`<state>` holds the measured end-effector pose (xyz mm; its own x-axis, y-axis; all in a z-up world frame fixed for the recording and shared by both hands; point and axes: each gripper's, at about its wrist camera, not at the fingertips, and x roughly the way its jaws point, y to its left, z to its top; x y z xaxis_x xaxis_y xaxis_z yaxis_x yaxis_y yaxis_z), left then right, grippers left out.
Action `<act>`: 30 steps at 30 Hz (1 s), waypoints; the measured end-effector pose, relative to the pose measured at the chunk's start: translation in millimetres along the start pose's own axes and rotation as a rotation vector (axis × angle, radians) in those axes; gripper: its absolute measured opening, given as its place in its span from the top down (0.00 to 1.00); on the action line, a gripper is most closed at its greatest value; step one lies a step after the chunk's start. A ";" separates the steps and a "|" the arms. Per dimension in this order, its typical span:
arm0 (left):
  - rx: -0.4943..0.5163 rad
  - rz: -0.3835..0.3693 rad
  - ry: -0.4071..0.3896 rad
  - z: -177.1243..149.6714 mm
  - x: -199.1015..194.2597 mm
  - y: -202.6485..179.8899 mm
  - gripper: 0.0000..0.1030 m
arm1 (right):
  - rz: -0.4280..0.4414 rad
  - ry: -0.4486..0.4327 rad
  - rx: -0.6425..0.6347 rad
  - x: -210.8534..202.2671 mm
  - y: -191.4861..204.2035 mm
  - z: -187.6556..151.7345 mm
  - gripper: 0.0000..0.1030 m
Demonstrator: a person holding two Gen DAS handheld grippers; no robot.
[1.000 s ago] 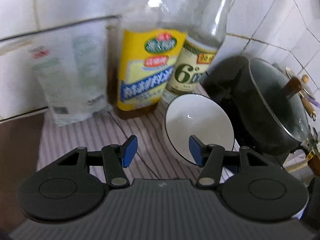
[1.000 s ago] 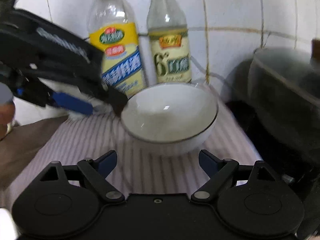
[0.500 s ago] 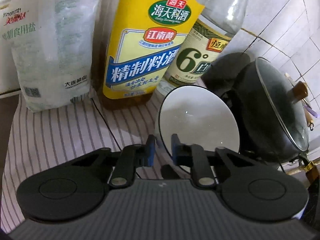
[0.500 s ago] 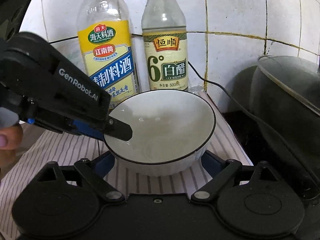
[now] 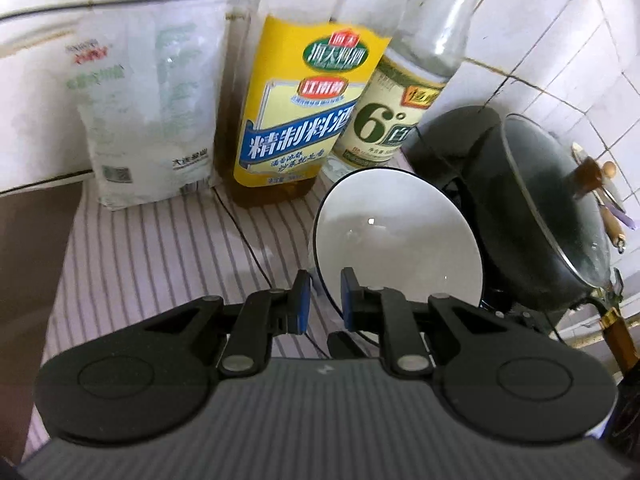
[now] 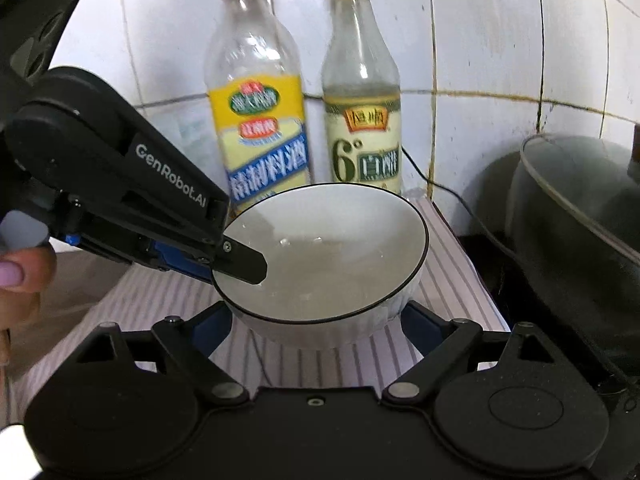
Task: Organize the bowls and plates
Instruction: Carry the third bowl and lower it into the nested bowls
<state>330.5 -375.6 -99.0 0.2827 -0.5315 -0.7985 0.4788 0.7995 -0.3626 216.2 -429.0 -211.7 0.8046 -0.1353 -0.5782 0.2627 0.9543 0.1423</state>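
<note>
A white bowl (image 5: 396, 236) with a dark rim is held tilted above the striped cloth (image 5: 160, 248). My left gripper (image 5: 323, 304) is shut on the bowl's near-left rim. In the right wrist view the bowl (image 6: 332, 256) is lifted off the cloth, and the left gripper (image 6: 236, 260) clamps its left rim, one finger inside the bowl. My right gripper (image 6: 316, 328) is open, its fingers spread on either side beneath the bowl, not touching it as far as I can see.
Two bottles stand at the tiled wall: a yellow-labelled one (image 6: 260, 120) and a green-labelled vinegar one (image 6: 362, 120). A white salt bag (image 5: 152, 120) leans left of them. A dark pot with a glass lid (image 5: 540, 208) sits at the right. A thin cable (image 5: 248, 236) crosses the cloth.
My left gripper closed on the bowl's rim and has lifted and tilted the bowl off the cloth. My right gripper stayed open below it.
</note>
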 end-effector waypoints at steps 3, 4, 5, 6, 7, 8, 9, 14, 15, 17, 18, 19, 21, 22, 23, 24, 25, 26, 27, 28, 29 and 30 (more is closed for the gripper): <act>0.020 0.009 -0.008 -3.6 -21.0 -3.8 0.86 | 0.008 -0.010 -0.002 -17.0 8.3 3.2 0.09; 0.022 0.011 -0.011 -4.4 -26.8 -4.9 0.86 | 0.012 -0.015 -0.003 -23.1 11.1 4.0 0.09; 0.026 0.015 -0.015 -6.5 -35.4 -5.8 0.86 | 0.018 -0.021 -0.003 -29.6 14.4 4.6 0.09; 0.029 0.019 -0.018 -8.6 -42.4 -6.2 0.86 | 0.023 -0.027 -0.005 -36.1 18.0 4.9 0.09; 0.032 0.027 -0.020 -11.6 -50.7 -6.5 0.86 | 0.027 -0.031 -0.007 -41.8 21.7 4.7 0.09; 0.033 0.034 -0.022 -14.4 -57.4 -5.5 0.86 | 0.033 -0.036 -0.011 -47.9 25.7 4.3 0.08; 0.034 0.045 -0.025 -17.8 -65.5 -5.6 0.86 | 0.039 -0.040 -0.016 -54.3 29.8 3.7 0.08; 0.055 0.101 -0.038 -36.7 -103.8 -7.3 0.86 | 0.084 -0.055 -0.022 -85.5 48.8 -0.1 0.08; 0.057 0.114 -0.035 -39.9 -110.8 -7.4 0.86 | 0.092 -0.058 -0.028 -90.5 53.1 -1.0 0.08; 0.071 0.144 -0.029 -45.0 -122.9 -8.5 0.87 | 0.105 -0.064 -0.036 -103.3 61.6 -3.4 0.08; 0.084 0.160 -0.028 -48.3 -129.8 -10.1 0.87 | 0.110 -0.065 -0.038 -108.6 65.2 -4.2 0.08; 0.100 0.175 -0.034 -52.2 -137.4 -12.6 0.87 | 0.113 -0.067 -0.037 -114.2 68.7 -4.4 0.08; 0.122 0.199 -0.045 -57.7 -148.2 -16.9 0.87 | 0.112 -0.075 -0.042 -125.1 75.0 -4.8 0.08; 0.125 0.206 -0.043 -59.0 -151.9 -18.4 0.87 | 0.111 -0.078 -0.053 -130.1 77.8 -4.7 0.08; 0.121 0.208 -0.044 -60.5 -156.5 -19.0 0.87 | 0.110 -0.078 -0.060 -135.3 79.7 -4.3 0.08; 0.116 0.207 -0.047 -62.2 -160.8 -19.4 0.87 | 0.111 -0.078 -0.058 -138.8 79.7 -3.0 0.08; 0.115 0.207 -0.048 -64.2 -164.6 -20.1 0.87 | 0.113 -0.078 -0.057 -143.0 79.8 -2.9 0.08; 0.114 0.207 -0.047 -66.1 -168.1 -21.4 0.87 | 0.114 -0.079 -0.059 -147.2 80.5 -3.4 0.08; 0.112 0.207 -0.045 -68.1 -171.7 -22.2 0.87 | 0.115 -0.082 -0.064 -150.2 81.0 -3.8 0.08; 0.106 0.206 -0.042 -70.3 -175.2 -22.5 0.87 | 0.119 -0.083 -0.069 -154.5 81.7 -4.7 0.08; 0.099 0.204 -0.039 -72.0 -177.8 -22.4 0.87 | 0.124 -0.080 -0.070 -156.9 81.3 -5.3 0.08; 0.091 0.202 -0.035 -74.6 -179.9 -22.5 0.87 | 0.131 -0.074 -0.071 -159.9 81.3 -6.2 0.08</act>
<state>206.9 -277.1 16.9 0.4084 -0.3740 -0.8327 0.4825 0.8628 -0.1508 105.6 -328.2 -112.7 0.8674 -0.0256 -0.4970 0.1169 0.9812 0.1535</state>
